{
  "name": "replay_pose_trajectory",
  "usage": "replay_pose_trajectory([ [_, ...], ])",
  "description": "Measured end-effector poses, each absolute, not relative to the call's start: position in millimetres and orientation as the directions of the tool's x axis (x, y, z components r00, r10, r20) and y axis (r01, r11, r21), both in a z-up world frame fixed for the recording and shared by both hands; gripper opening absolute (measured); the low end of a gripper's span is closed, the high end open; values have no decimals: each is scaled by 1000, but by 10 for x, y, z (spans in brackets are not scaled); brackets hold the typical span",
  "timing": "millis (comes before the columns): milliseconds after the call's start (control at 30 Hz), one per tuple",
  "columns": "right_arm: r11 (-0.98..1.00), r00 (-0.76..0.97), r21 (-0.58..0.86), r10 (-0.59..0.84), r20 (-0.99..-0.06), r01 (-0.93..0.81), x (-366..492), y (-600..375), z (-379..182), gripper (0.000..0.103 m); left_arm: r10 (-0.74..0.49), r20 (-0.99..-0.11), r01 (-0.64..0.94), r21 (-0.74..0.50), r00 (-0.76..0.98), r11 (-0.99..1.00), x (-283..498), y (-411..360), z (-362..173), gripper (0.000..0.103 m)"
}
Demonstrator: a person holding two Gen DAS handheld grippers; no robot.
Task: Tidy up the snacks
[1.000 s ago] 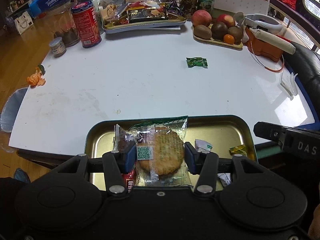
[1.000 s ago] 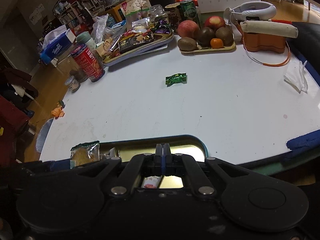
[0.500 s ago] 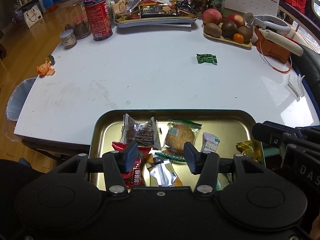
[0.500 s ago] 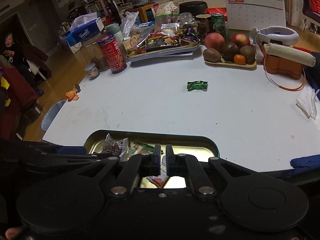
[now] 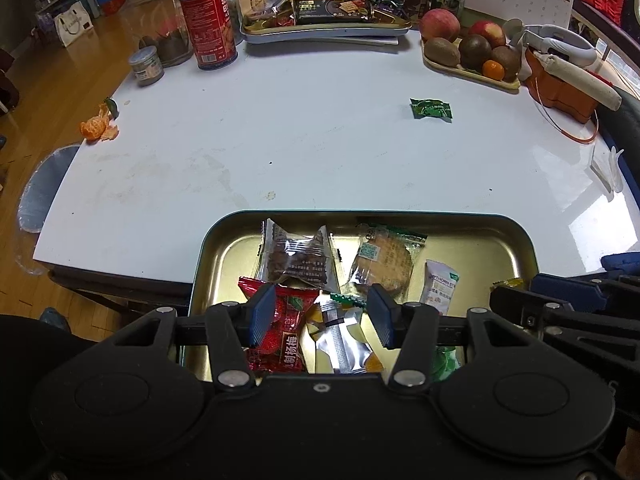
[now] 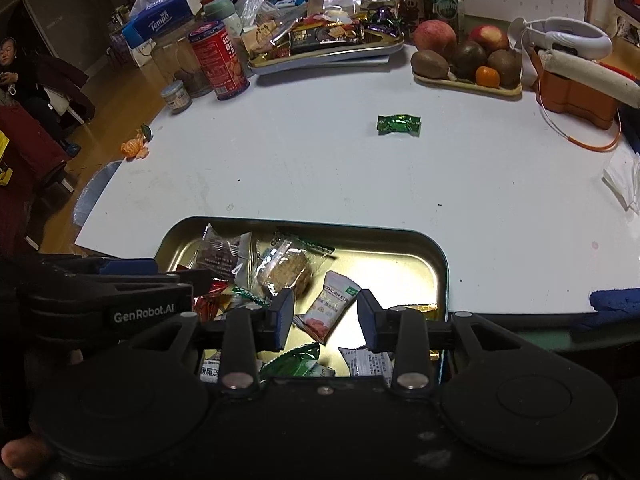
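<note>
Snack tray (image 5: 516, 240) overhangs table's (image 5: 320, 152) near edge.

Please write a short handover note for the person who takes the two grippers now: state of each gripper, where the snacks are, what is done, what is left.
Left gripper: open, empty, over the gold metal tray with teal rim.
Right gripper: jaws have just been opening; nothing pinched; a white hawthorn snack packet lies in the tray beneath.
Done: the round cracker in clear wrapper, brown wrapped cake, red plum packet and other packets are in the tray.
Left: one green foil candy lies alone on the white table.
</note>
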State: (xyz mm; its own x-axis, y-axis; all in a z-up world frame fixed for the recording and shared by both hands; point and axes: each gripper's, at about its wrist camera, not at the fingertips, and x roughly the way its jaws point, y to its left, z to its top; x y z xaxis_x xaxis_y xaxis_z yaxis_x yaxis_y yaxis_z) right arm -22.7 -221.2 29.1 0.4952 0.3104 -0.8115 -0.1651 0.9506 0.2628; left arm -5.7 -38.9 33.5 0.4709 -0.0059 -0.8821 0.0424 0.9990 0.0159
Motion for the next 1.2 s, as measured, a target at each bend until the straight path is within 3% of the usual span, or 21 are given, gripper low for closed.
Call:
replay_pose_trajectory([
  [267,936,493,337,343,-799,-104,-198,-2367,291,37,11,-887,15,20,461,1000,-83,-294,306,57],
  [533,903,512,425,335,-791,64,-58,-2654,294,39,-11,-888,34,6,460,999,70,-297,361,57],
  [667,921,496,379,286,-820,95,261,-2648,398,39,-14,-875,54,14,484,998,362,-361,494,57],
  [967,960,411,272,276,-869,-69,1662,-2577,347,38,0,-863,23,14,505,1000,1184,-324,552,57],
  [1200,935,485,48,225,-845,-352,2351,-2440,129,37,39,-905,-41,24,425,999,1457,-171,253,56],
])
